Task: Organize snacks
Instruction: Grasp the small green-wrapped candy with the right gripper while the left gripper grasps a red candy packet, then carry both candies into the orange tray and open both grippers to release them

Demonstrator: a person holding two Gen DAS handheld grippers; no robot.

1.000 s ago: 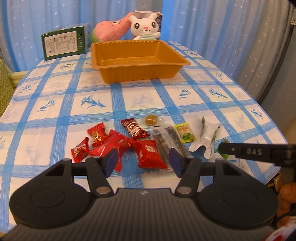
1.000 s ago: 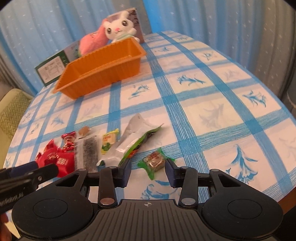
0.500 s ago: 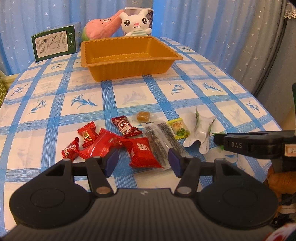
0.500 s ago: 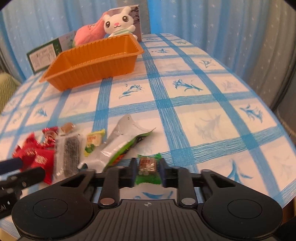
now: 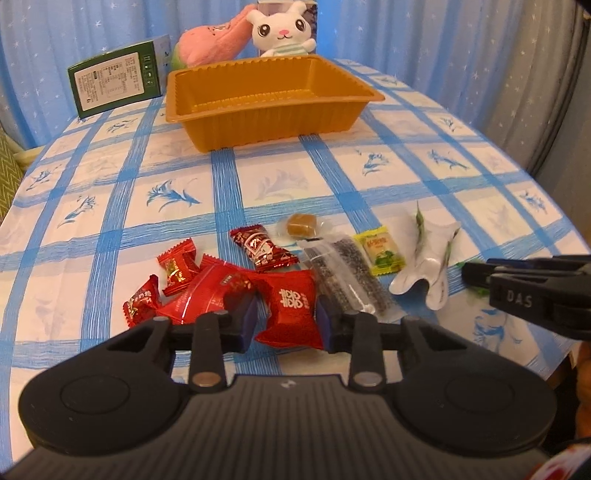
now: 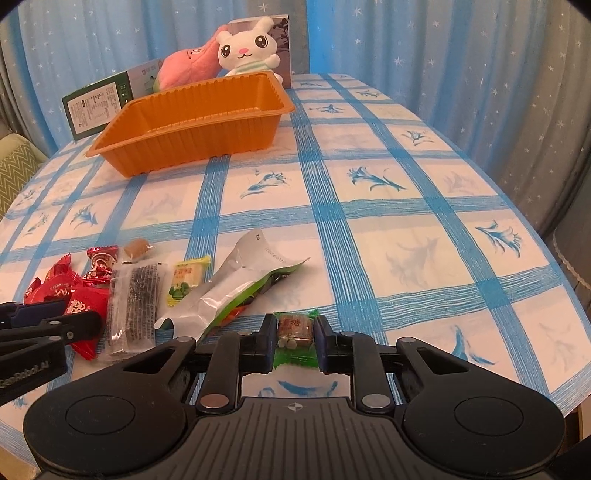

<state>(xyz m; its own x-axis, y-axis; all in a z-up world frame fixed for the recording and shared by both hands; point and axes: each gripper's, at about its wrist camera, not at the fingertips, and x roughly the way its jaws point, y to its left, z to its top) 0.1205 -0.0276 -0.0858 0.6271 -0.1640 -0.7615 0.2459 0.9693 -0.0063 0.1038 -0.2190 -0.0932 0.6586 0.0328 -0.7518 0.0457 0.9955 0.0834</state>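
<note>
My right gripper (image 6: 294,341) is shut on a green-wrapped candy (image 6: 294,332), lifted off the cloth. My left gripper (image 5: 286,319) is open, its jaws on either side of a red candy packet (image 5: 291,308) near the table's front. More snacks lie around it: small red candies (image 5: 177,266), a dark red candy (image 5: 260,247), a brown toffee (image 5: 300,225), a clear sesame bar (image 5: 345,275), a yellow-green packet (image 5: 378,251) and a white-green pouch (image 5: 424,266). The empty orange tray (image 5: 266,122) stands further back, also in the right wrist view (image 6: 192,129).
Behind the tray stand a green box (image 5: 114,85), a pink plush (image 5: 210,40) and a white bunny plush (image 5: 282,31). Blue curtains hang behind. The table's right edge (image 6: 554,295) curves close by.
My right gripper closed on the green candy and raised it. My left gripper moved forward and down over the red packet, and its jaws narrowed around it.
</note>
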